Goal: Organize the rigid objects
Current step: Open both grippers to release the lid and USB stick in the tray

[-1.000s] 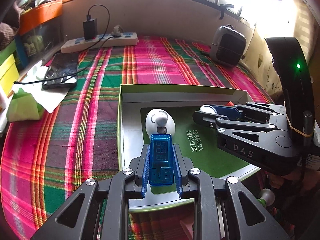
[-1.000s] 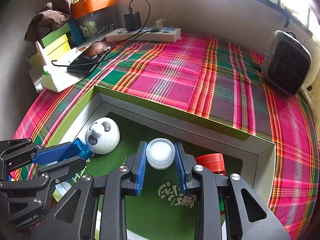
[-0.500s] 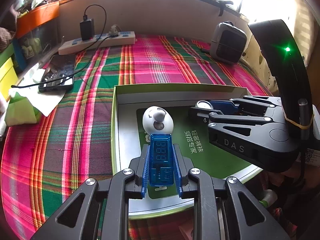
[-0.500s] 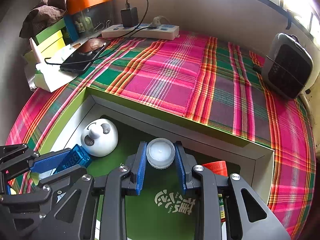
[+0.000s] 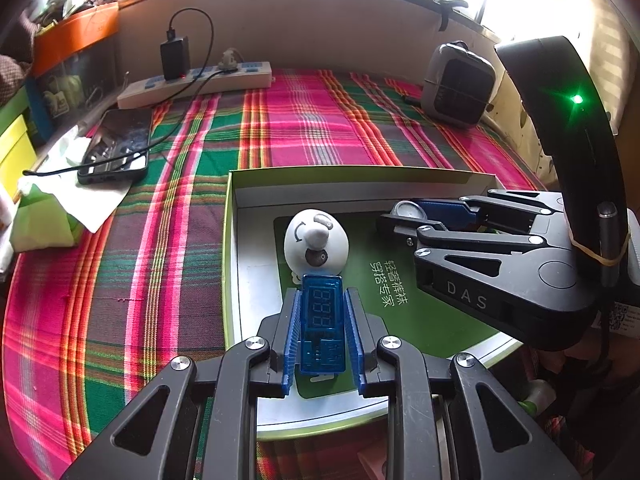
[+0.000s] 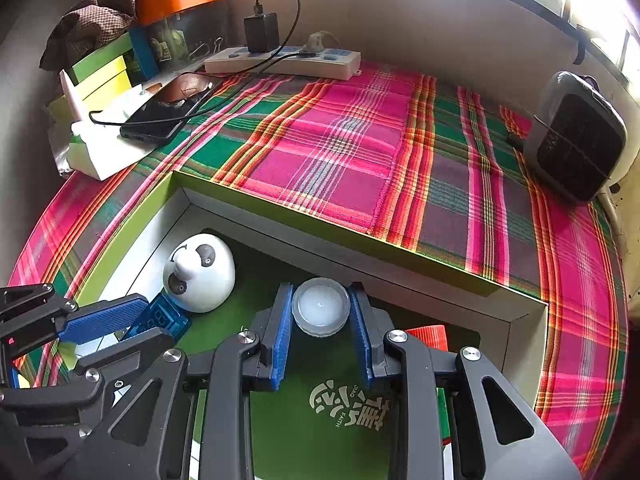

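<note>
Both pairs of tongs are over the shallow green-rimmed box (image 5: pixel 234 216) that sits on the plaid cloth (image 5: pixel 312 128) covering the tabletop. The left tongs (image 5: pixel 322 332) are closed on a translucent blue USB meter (image 5: pixel 322 320), its digit display facing up, the blue pads (image 5: pixel 291 336) pressed against its two long sides; the meter's far end sits just short of a white egg-shaped panda figure (image 5: pixel 316 242), though I cannot tell whether they touch. The panda rests inside the box near its left wall, on the edge of the green printed liner (image 6: pixel 288 432). The right tongs (image 6: pixel 321 332) are clamped on a small round whitish cap (image 6: pixel 321 306), held between the pad tips above the liner, near the box's far wall. Just to the right of those tongs, partly hidden behind one finger, a red ribbed cap (image 6: pixel 430 336) lies in the box. Beyond the box, a black phone (image 5: pixel 118 148) lies plugged in on a white tissue pack, a white power strip (image 6: pixel 284 62) runs along the back wall, and a small grey heater (image 6: pixel 576 148) stands at the far right.
</note>
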A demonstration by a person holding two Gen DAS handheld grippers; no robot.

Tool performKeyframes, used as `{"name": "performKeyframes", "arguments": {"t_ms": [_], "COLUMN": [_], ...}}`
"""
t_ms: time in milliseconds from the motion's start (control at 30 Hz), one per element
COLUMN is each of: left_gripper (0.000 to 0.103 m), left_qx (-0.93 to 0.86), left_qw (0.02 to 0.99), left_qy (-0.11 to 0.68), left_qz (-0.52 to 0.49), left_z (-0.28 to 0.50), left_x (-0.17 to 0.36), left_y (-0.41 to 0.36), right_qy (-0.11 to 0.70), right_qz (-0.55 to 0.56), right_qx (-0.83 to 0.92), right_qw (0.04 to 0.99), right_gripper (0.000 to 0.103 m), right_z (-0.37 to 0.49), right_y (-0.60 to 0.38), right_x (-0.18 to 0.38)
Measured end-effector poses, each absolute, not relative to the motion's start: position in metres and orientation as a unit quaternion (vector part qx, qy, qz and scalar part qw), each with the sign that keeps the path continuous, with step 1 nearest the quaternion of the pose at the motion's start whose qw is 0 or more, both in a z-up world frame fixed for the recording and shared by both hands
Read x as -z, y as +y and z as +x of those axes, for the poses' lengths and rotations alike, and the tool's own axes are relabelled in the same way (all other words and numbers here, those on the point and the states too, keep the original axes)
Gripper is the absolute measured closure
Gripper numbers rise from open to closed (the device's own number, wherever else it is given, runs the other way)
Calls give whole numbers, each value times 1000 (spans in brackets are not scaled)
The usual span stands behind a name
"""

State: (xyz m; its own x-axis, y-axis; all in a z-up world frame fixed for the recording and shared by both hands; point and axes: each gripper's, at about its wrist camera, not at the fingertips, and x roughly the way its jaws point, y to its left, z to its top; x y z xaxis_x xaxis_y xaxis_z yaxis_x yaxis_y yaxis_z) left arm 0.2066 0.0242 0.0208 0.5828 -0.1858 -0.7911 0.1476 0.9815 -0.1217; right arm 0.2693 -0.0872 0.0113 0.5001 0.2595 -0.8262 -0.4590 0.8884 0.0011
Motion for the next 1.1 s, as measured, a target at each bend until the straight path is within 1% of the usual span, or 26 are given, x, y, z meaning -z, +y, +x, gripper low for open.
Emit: {"name": "performKeyframes", "arguments": {"t_ms": [133, 267, 300, 433, 600, 1100], "left_gripper": [82, 82, 82, 80, 73, 70], "left_qx": [92, 91, 91, 89, 85, 71], "left_qw": [890, 890, 890, 890, 892, 906], "left_qy": [446, 446, 447, 446, 442, 418], "left_qz": [-22, -21, -21, -24, -28, -19], "left_z": [206, 204, 203, 201, 197, 167], "left_x": [-21, -21, -22, -24, -28, -50], "left_y": [25, 24, 24, 24, 26, 25], "right_qy": [454, 455, 455, 452, 448, 415], "right_qz": [-106, -93, -90, -74, -59, -28], "right_qx": [-208, -204, -203, -200, -200, -188], "right_qw": [860, 862, 862, 866, 869, 890], "right_gripper": [73, 61, 59, 58, 58, 57], "right_z": [270, 270, 270, 267, 261, 219], "right_y": [-87, -92, -94, -100, -107, -133], "right_x": [-12, -12, -12, -14, -19, -46]}}
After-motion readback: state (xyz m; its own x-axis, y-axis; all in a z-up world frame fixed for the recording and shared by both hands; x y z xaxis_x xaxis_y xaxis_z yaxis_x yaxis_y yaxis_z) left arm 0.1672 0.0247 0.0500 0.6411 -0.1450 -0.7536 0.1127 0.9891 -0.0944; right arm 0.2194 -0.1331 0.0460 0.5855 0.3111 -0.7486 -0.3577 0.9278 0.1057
